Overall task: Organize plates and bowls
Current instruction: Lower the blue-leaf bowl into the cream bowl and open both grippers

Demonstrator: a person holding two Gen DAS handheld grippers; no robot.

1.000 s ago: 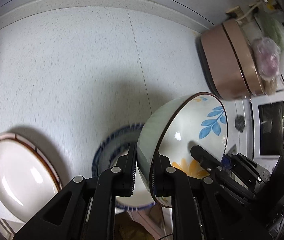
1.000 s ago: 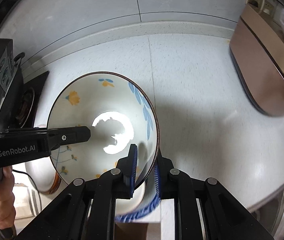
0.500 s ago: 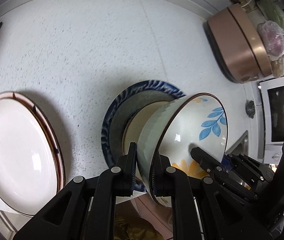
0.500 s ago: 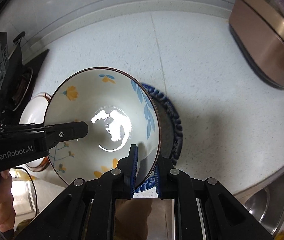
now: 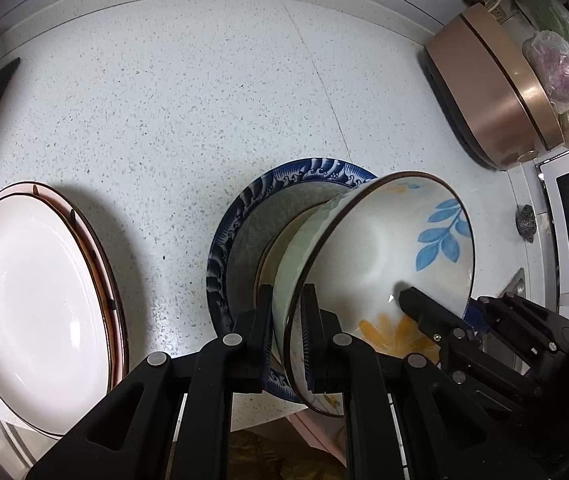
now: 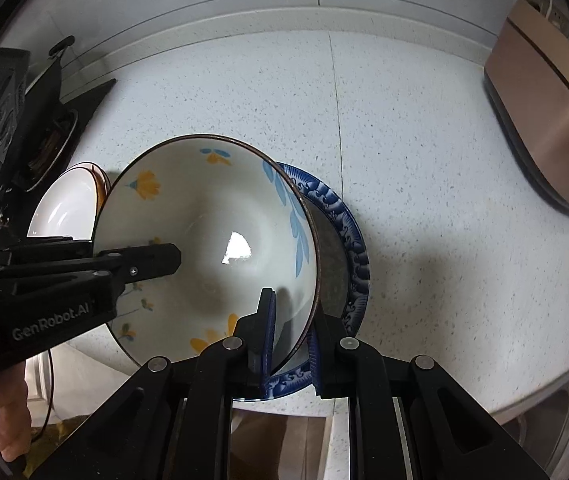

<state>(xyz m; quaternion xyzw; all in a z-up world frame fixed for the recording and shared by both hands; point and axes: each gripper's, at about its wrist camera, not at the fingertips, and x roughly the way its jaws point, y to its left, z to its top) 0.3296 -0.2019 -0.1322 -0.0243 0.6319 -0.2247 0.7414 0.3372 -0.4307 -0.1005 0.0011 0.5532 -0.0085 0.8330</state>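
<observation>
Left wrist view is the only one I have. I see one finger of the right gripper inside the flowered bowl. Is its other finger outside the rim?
Observer: Yes. The right gripper is shut on the rim of the bowl, one pad inside and one outside.
Operator: The bowl hides the far side of the blue plate from me. Does the plate reach there?
Observer: Yes. The rim of the blue plate shows past the bowl's right edge.
Operator: What is beyond the white plate?
Observer: A stove burner sits just behind the white plate.
</observation>
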